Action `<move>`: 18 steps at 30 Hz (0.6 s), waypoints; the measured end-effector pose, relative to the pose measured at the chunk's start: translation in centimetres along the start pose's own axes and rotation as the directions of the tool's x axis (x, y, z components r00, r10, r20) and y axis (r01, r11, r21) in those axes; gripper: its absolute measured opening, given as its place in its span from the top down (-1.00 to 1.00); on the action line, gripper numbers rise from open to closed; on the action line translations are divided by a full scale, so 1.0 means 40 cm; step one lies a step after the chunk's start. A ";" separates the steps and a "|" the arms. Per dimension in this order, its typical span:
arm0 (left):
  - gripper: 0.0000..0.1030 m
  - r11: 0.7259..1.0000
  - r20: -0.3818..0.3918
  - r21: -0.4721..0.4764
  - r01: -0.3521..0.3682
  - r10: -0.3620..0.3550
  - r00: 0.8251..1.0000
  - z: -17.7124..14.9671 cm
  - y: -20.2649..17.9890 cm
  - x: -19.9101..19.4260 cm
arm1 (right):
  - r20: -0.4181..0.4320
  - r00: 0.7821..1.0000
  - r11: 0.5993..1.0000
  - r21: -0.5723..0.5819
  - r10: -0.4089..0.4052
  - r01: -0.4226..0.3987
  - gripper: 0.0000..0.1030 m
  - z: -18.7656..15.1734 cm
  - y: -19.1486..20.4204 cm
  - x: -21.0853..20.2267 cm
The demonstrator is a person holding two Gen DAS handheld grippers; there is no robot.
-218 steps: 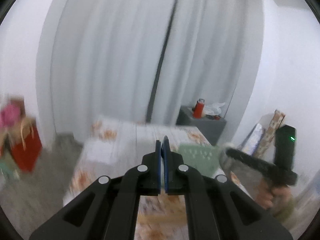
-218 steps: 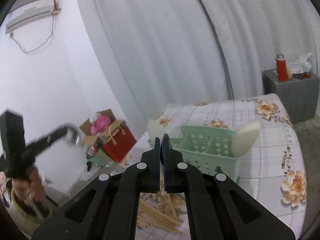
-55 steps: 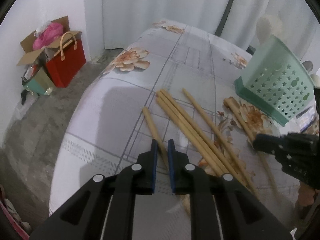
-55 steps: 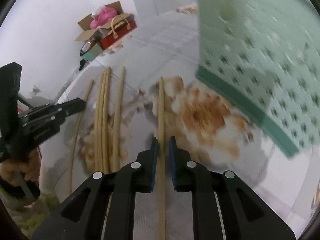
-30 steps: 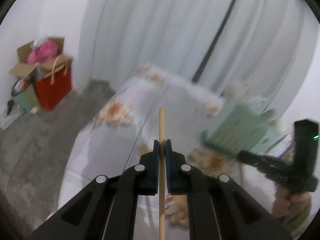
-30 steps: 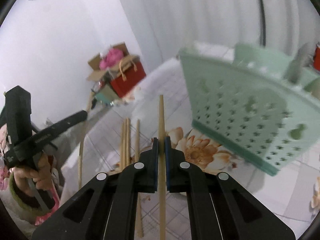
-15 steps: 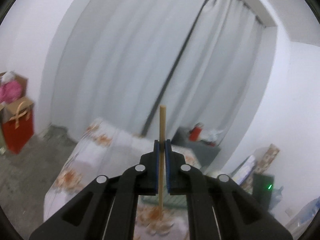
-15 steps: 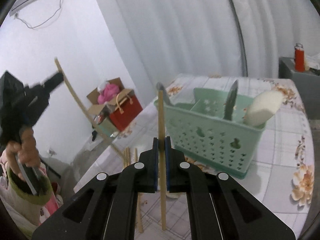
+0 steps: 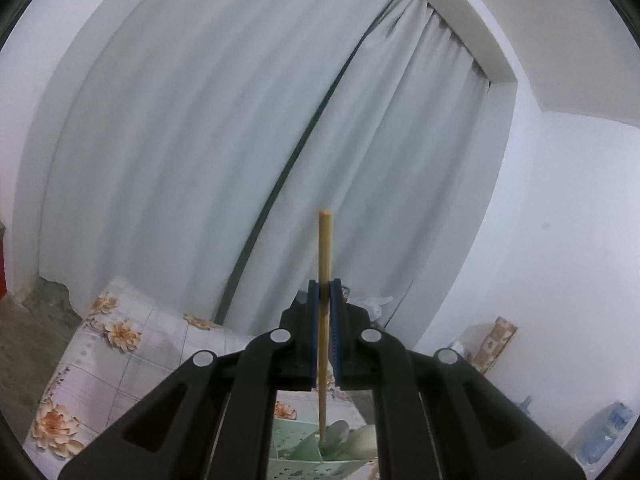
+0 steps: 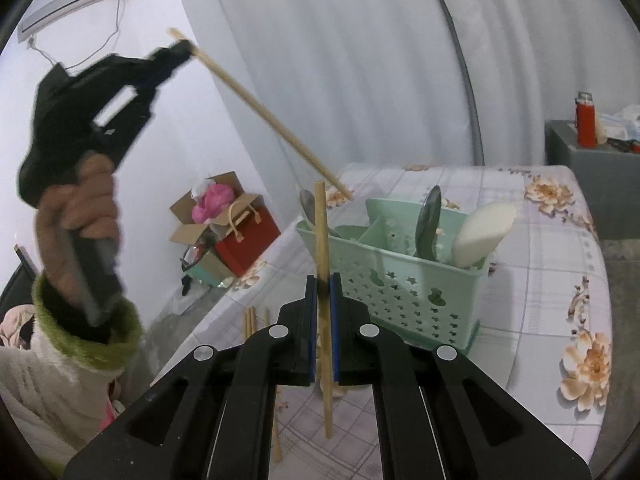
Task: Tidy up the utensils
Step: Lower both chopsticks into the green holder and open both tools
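Two thin, light, stiff chopsticks are each pinched in closed jaws, the left gripper [image 9: 324, 296] holding one chopstick [image 9: 324, 248] above the green basket [image 10: 404, 268], the right gripper [image 10: 324, 292] clamping another chopstick [image 10: 320, 224] mid-length, where it balances best.

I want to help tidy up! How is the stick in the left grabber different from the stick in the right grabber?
The left gripper holds its chopstick slanted, with the lower tip up in the air near the green basket. The right gripper holds its chopstick upright, in front of the basket. The left one is gripped near its top end, the right one nearer its middle. Both are plain wooden sticks, each clamped tight.
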State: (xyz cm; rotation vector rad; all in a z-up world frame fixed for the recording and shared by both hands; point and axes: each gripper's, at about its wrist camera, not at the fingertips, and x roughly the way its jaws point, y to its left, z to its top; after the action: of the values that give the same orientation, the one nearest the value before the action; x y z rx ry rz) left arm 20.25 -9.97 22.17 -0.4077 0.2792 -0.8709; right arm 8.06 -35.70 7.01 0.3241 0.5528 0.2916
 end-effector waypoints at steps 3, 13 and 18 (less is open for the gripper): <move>0.91 1.000 -0.042 -0.005 -0.018 0.018 0.999 -0.044 0.014 0.047 | 0.005 1.000 1.000 0.001 -0.007 0.007 0.92 0.005 -0.004 -0.010; 0.89 0.991 -0.246 -0.094 -0.097 0.072 0.967 -0.223 0.108 0.128 | 0.033 0.999 1.000 0.014 -0.022 0.021 0.92 0.015 -0.013 -0.035; 0.51 0.992 -0.214 -0.077 -0.102 0.083 0.973 -0.216 0.100 0.067 | 0.070 0.997 1.000 0.004 -0.017 0.017 0.92 0.045 -0.009 -0.049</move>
State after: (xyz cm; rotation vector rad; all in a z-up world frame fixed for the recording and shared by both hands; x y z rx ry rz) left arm 21.19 -11.76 12.50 -0.3809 0.5297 -0.8130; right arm 7.51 -37.12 9.22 0.3321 0.4871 0.2620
